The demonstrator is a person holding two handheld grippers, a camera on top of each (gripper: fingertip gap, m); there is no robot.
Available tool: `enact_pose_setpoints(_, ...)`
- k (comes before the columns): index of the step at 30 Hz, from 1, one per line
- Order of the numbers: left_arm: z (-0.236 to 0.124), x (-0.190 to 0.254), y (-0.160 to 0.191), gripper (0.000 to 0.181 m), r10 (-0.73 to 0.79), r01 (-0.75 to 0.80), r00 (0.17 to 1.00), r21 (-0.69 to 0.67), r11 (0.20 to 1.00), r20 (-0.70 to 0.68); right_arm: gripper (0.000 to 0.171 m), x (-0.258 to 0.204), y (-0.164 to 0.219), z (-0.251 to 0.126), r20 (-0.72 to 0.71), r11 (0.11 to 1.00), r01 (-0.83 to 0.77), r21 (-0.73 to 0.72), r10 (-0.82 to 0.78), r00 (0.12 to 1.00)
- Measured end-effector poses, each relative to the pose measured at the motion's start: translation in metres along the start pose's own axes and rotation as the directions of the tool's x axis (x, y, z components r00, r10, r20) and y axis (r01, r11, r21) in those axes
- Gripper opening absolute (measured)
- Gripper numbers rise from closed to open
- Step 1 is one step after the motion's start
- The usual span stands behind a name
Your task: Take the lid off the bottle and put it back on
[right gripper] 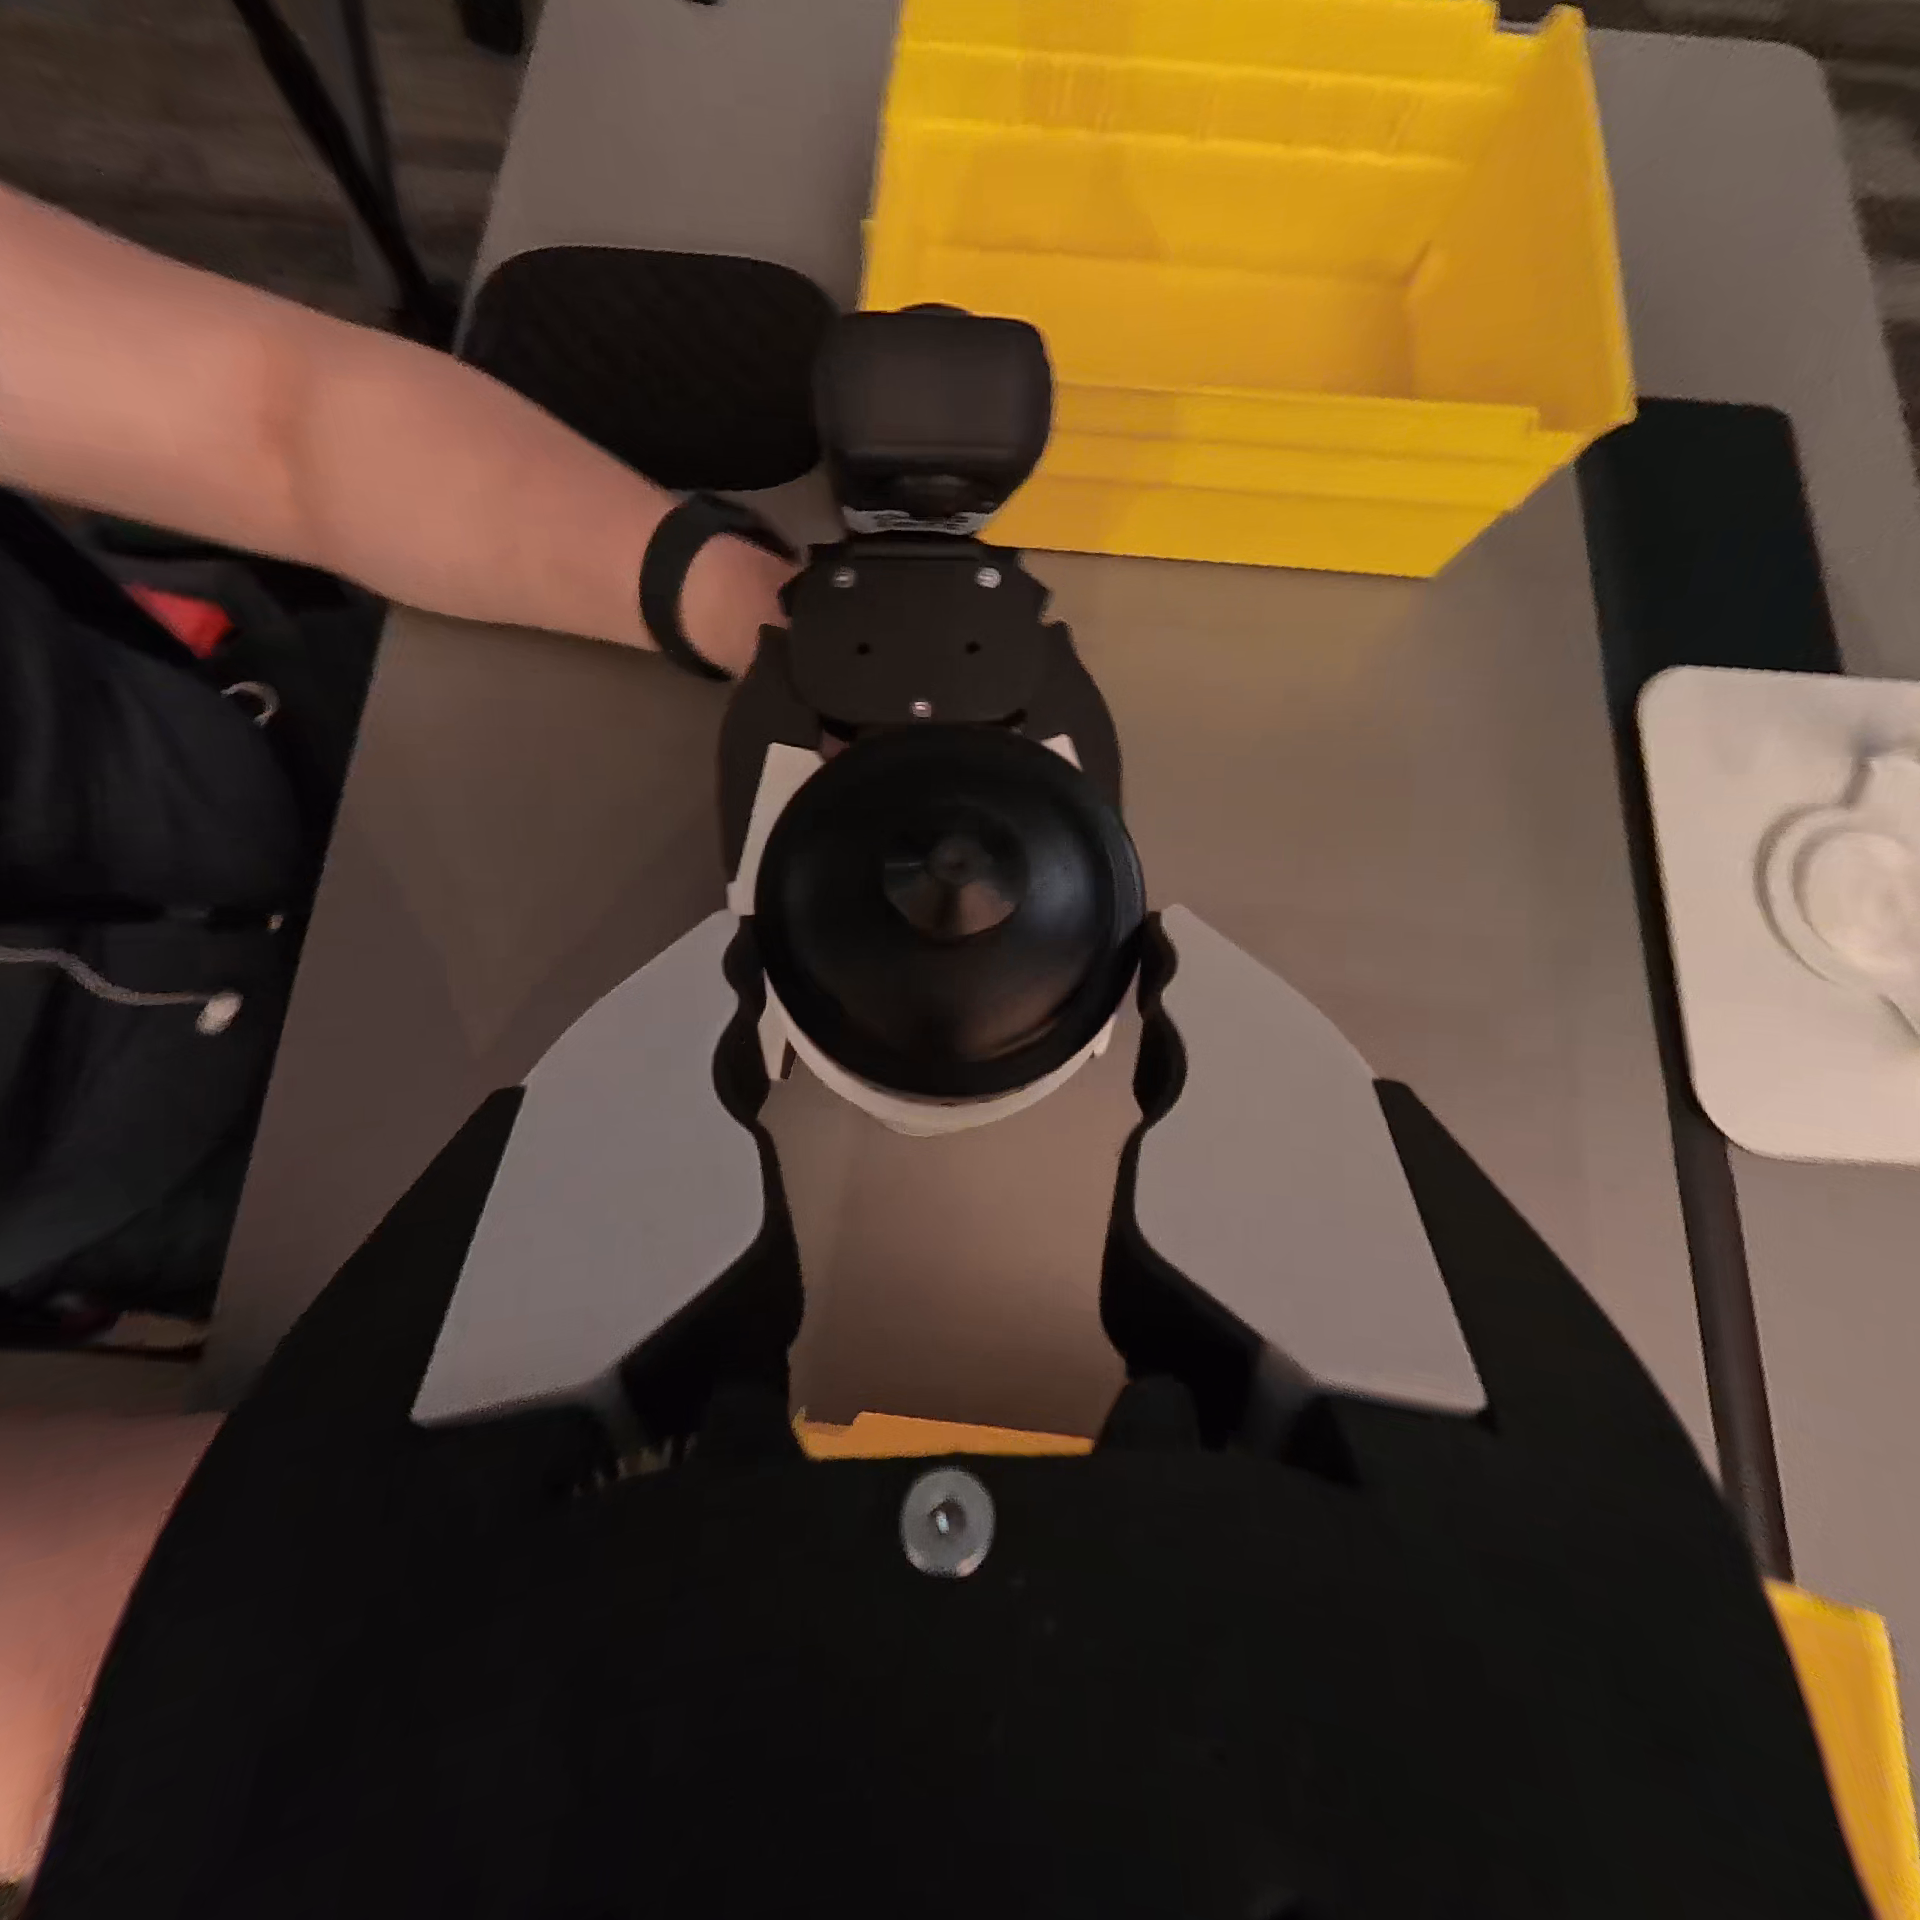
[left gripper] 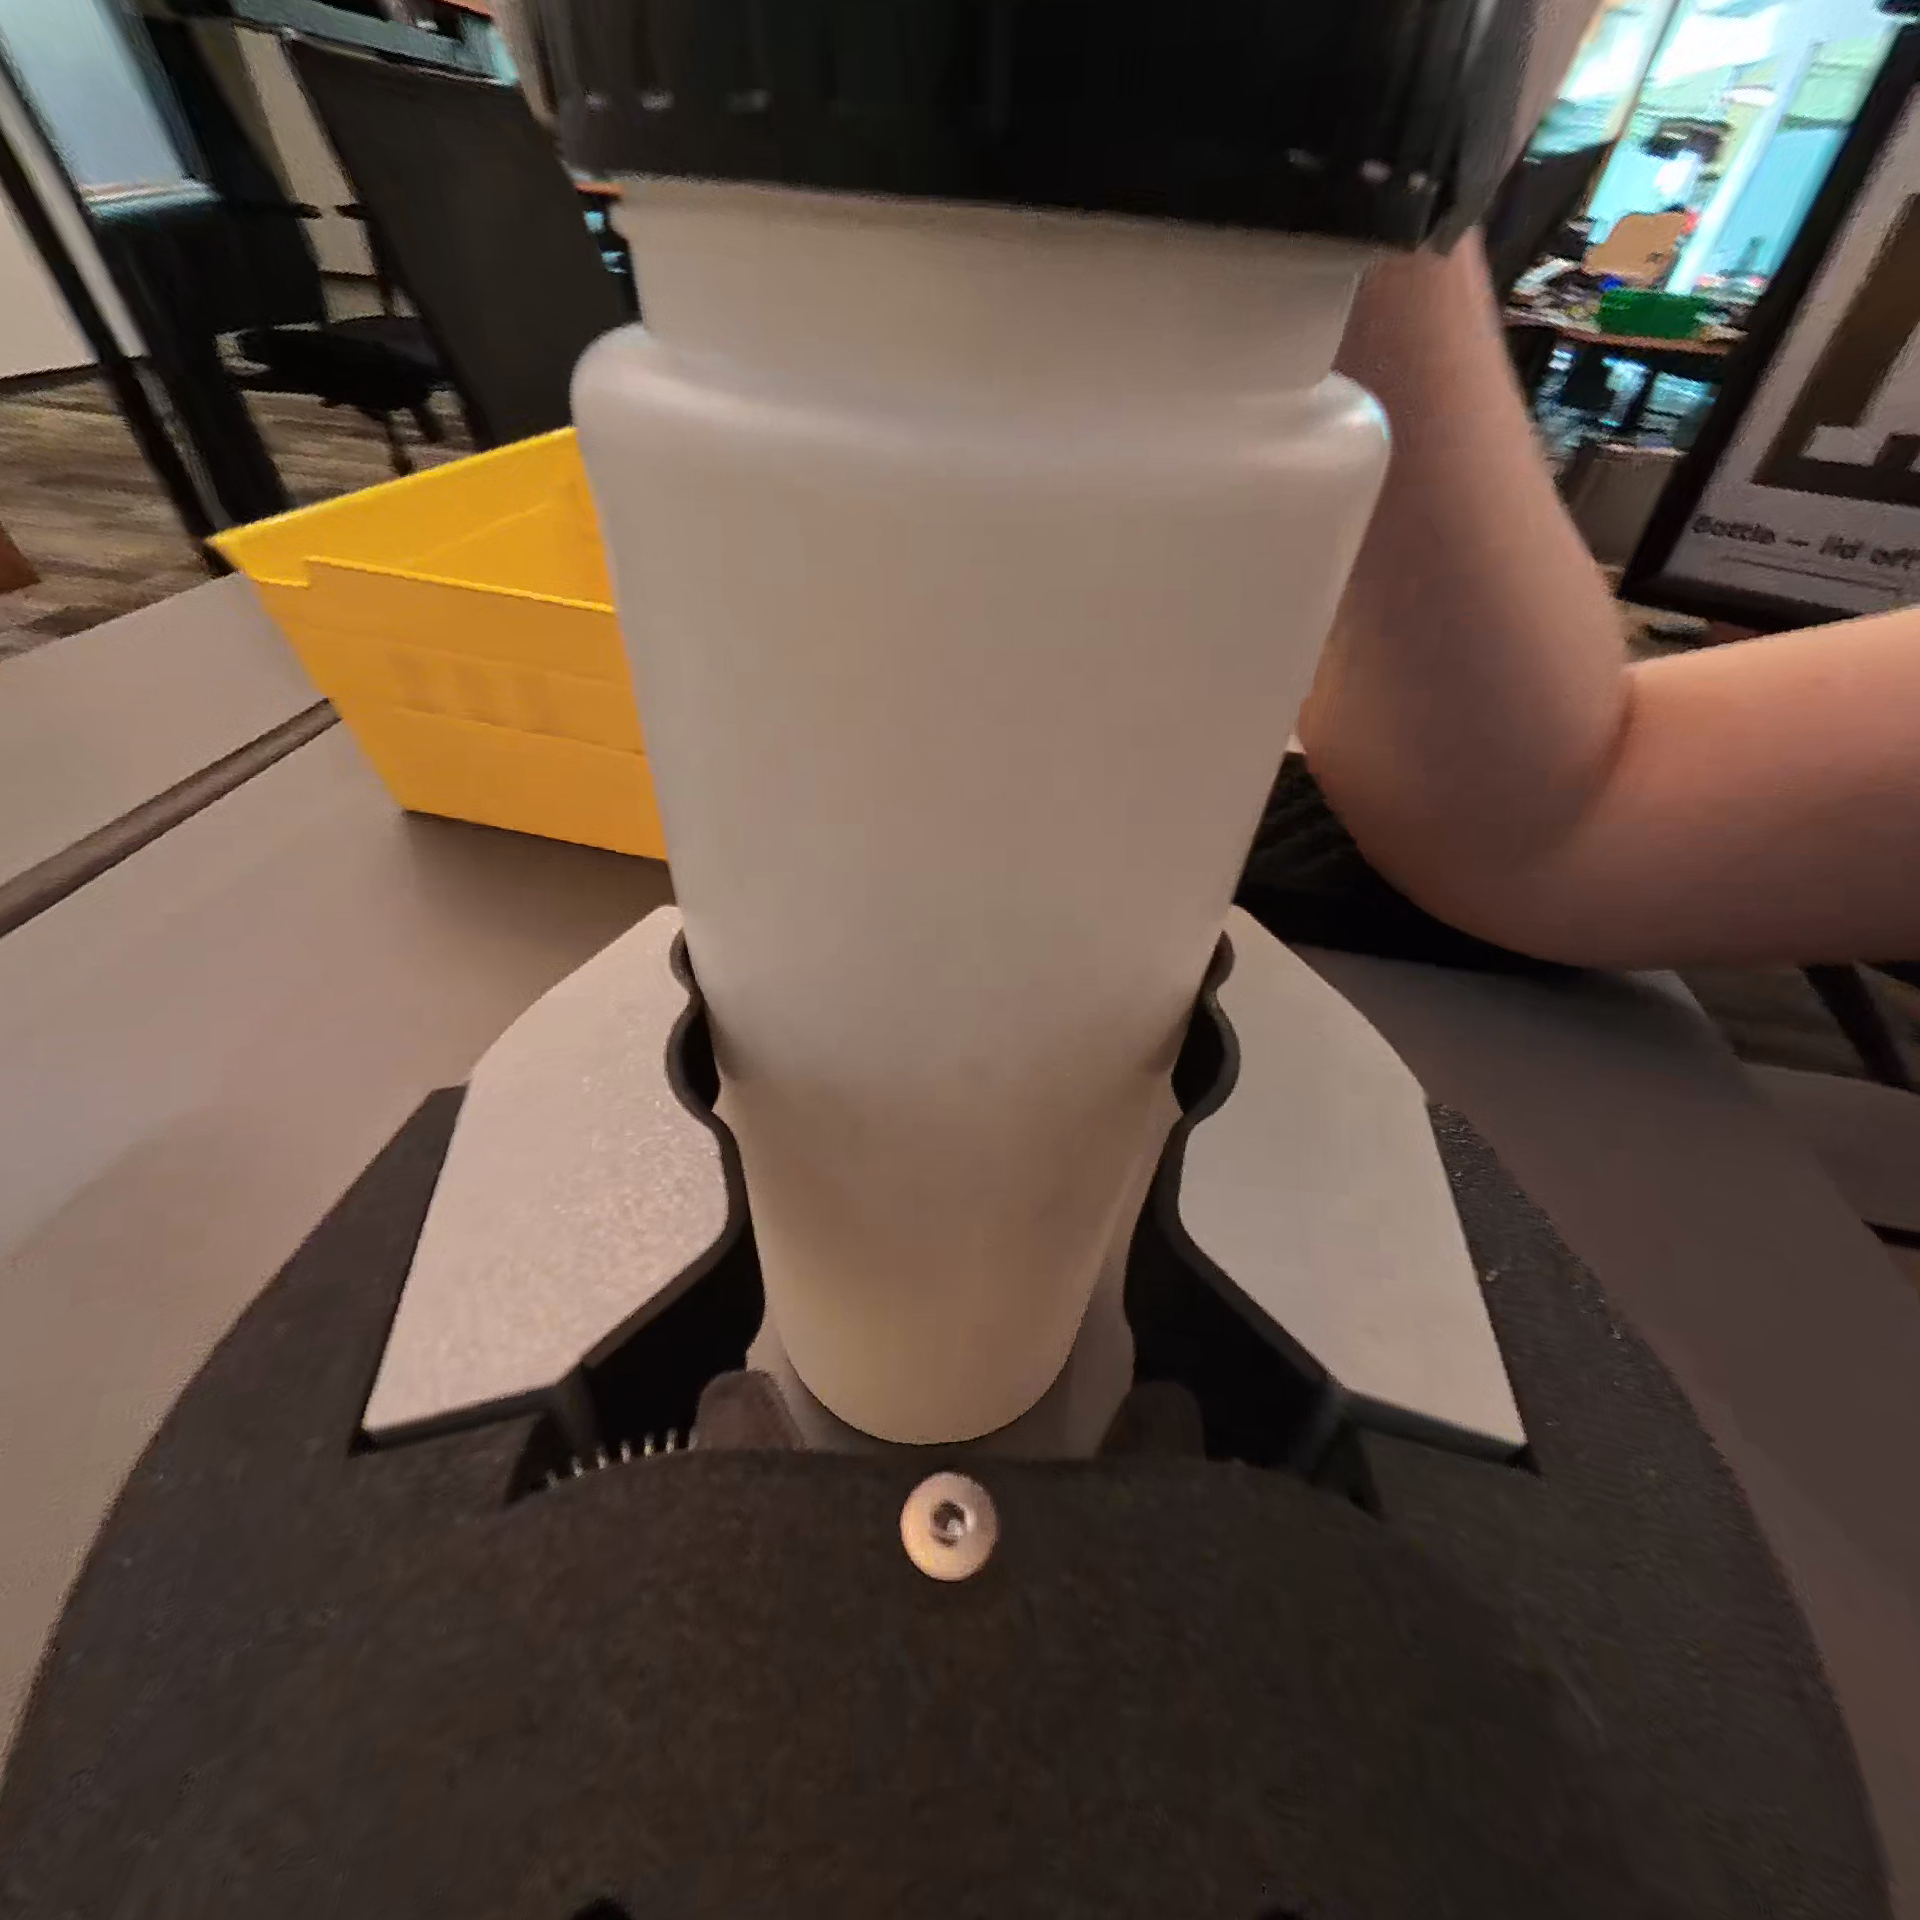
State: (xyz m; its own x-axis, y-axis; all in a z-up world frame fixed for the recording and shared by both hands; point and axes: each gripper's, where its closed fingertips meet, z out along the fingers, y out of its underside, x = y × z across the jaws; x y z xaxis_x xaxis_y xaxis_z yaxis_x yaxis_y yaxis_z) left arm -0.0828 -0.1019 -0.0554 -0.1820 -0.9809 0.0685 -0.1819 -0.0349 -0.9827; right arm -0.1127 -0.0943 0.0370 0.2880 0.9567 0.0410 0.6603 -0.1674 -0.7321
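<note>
1. On the flat grey tabletop (right gripper: pixel 1351 790) stands the upright, translucent white plastic bottle (left gripper: pixel 966 727), its body filling the middle of the left wrist view.
2. The left gripper (left gripper: pixel 951 997) has its jaws clamped on the bottle's lower body, one wavy black pad on each side.
3. Its round black ribbed screw lid (right gripper: pixel 945 894) sits on the bottle's neck; from above it shows as a dark dome with a small central nub.
4. The right gripper (right gripper: pixel 945 977) hangs above the bottle, jaws apart and flanking the lid; whether the pads touch it I cannot tell.
5. Beyond the bottle a bright yellow plastic bin (right gripper: pixel 1247 312) with stepped inner walls rests on the table.
6. A white moulded tray (right gripper: pixel 1787 914) lies at the table's right edge, well apart from the bottle.
7. A person's bare forearm (right gripper: pixel 343 457) with a black wristband (right gripper: pixel 675 582) reaches to the left gripper.
8. Behind, the room shows dark chairs (left gripper: pixel 447 208), wood-look flooring and a cluttered desk (left gripper: pixel 1621 312).
</note>
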Motion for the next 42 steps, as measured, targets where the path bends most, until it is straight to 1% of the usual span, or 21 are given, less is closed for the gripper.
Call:
enact_pose_setpoints(1, -0.001, -0.008, 0.0, 0.088, -0.001, 0.002, 0.999, -0.002, 1.0, 0.053, 0.071, 0.007, -0.001, -0.001, -0.047, 0.999, -0.033, -0.004, 0.033, 0.998)
enact_pose_setpoints(3, -0.005, -0.021, 0.0, 0.088, -0.009, 0.009, 0.99, -0.002, 1.0, 0.138, 0.08, 0.019, -0.004, -0.002, -0.131, 0.994, -0.107, -0.006, 0.105, 0.986)
enact_pose_setpoints(6, -0.008, -0.034, -0.002, 0.088, -0.05, 0.045, 0.974, 0.029, 0.999, 0.219, 0.08, 0.024, -0.011, 0.003, -0.184, 0.981, -0.194, -0.007, 0.19, 0.965)
enact_pose_setpoints(8, -0.008, -0.034, -0.002, 0.088, -0.047, 0.043, 0.972, 0.023, 0.999, 0.232, 0.079, 0.028, -0.006, 0.008, -0.234, 0.968, -0.246, -0.047, 0.229, 0.945)
enact_pose_setpoints(9, -0.007, -0.034, -0.001, 0.088, -0.033, 0.03, 0.972, 0.013, 0.999, 0.234, 0.075, 0.03, -0.004, 0.01, -0.246, 0.962, -0.264, -0.066, 0.241, 0.939)
enact_pose_setpoints(11, -0.006, -0.033, -0.001, 0.088, -0.034, 0.03, 0.973, 0.02, 0.999, 0.23, 0.074, 0.031, -0.003, 0.013, -0.245, 0.958, -0.274, -0.081, 0.248, 0.937)
enact_pose_setpoints(14, -0.004, -0.023, -0.002, 0.088, -0.016, 0.01, 0.989, 0.043, 0.999, 0.146, 0.073, 0.024, -0.001, 0.011, -0.204, 0.973, -0.206, -0.109, 0.18, 0.962)
enact_pose_setpoints(16, -0.003, -0.014, -0.002, 0.088, 0.022, -0.027, 0.996, 0.058, 0.998, 0.081, 0.073, 0.015, -0.001, 0.009, -0.142, 0.989, -0.097, -0.113, 0.081, 0.987)
enact_pose_setpoints(18, -0.001, -0.006, -0.002, 0.088, 0.055, -0.057, 0.998, 0.055, 0.997, 0.038, 0.073, 0.003, -0.002, 0.008, -0.059, 0.997, 0.039, -0.059, -0.042, 0.997)
enact_pose_setpoints(19, 0.0, -0.004, -0.002, 0.088, 0.05, -0.051, 0.998, 0.047, 0.998, 0.029, 0.073, 0.001, -0.001, 0.007, -0.029, 0.998, 0.06, -0.034, -0.061, 0.998)
enact_pose_setpoints(22, 0.001, -0.006, -0.001, 0.088, 0.017, -0.019, 0.999, 0.044, 0.999, 0.036, 0.073, 0.005, 0.0, 0.006, -0.006, 1.0, 0.001, -0.001, -0.001, 1.0)
enact_pose_setpoints(23, 0.001, -0.007, -0.001, 0.088, 0.007, -0.009, 0.999, 0.042, 0.999, 0.041, 0.073, 0.008, 0.0, 0.006, -0.026, 1.0, -0.021, -0.009, 0.02, 0.999)
enact_pose_setpoints(25, 0.001, -0.008, -0.001, 0.088, 0.006, -0.007, 0.999, 0.031, 1.0, 0.048, 0.084, 0.015, -0.001, 0.007, -0.091, 0.997, -0.074, -0.035, 0.071, 0.993)
enact_pose_setpoints(26, 0.001, -0.008, -0.001, 0.088, 0.007, -0.008, 0.999, 0.026, 1.0, 0.052, 0.085, 0.015, -0.002, 0.009, -0.108, 0.995, -0.093, -0.044, 0.088, 0.99)
enact_pose_setpoints(29, 0.001, -0.009, -0.001, 0.088, -0.002, 0.0, 0.999, 0.028, 1.0, 0.054, 0.084, 0.017, -0.001, 0.012, -0.182, 0.984, -0.145, -0.102, 0.125, 0.975)
enact_pose_setpoints(30, 0.001, -0.009, -0.001, 0.088, -0.002, 0.001, 0.999, 0.029, 1.0, 0.051, 0.08, 0.016, 0.001, 0.013, -0.19, 0.98, -0.151, -0.128, 0.125, 0.974)
enact_pose_setpoints(33, 0.001, -0.007, -0.001, 0.088, 0.002, -0.004, 0.999, 0.031, 1.0, 0.036, 0.077, 0.013, 0.004, 0.014, -0.2, 0.978, -0.125, -0.168, 0.09, 0.976)
enact_pose_setpoints(36, 0.001, -0.003, -0.001, 0.088, 0.021, -0.022, 1.0, 0.028, 0.999, 0.015, 0.078, 0.008, 0.004, 0.014, -0.141, 0.986, -0.03, -0.164, 0.007, 0.99)
enact_pose_setpoints(39, 0.001, 0.0, 0.0, 0.088, 0.033, -0.033, 0.999, 0.021, 0.999, 0.002, 0.078, 0.001, 0.002, 0.013, -0.03, 0.992, 0.102, -0.07, -0.104, 0.994)
enact_pose_setpoints(40, 0.002, -0.001, 0.0, 0.088, 0.021, -0.021, 1.0, 0.023, 1.0, 0.005, 0.078, 0.001, 0.001, 0.013, -0.001, 0.993, 0.117, -0.026, -0.117, 0.993)
enact_pose_setpoints(42, 0.001, -0.004, -0.001, 0.088, -0.011, 0.01, 1.0, 0.028, 1.0, 0.014, 0.077, 0.007, 0.0, 0.014, 0.026, 0.998, 0.056, 0.022, -0.056, 0.998)
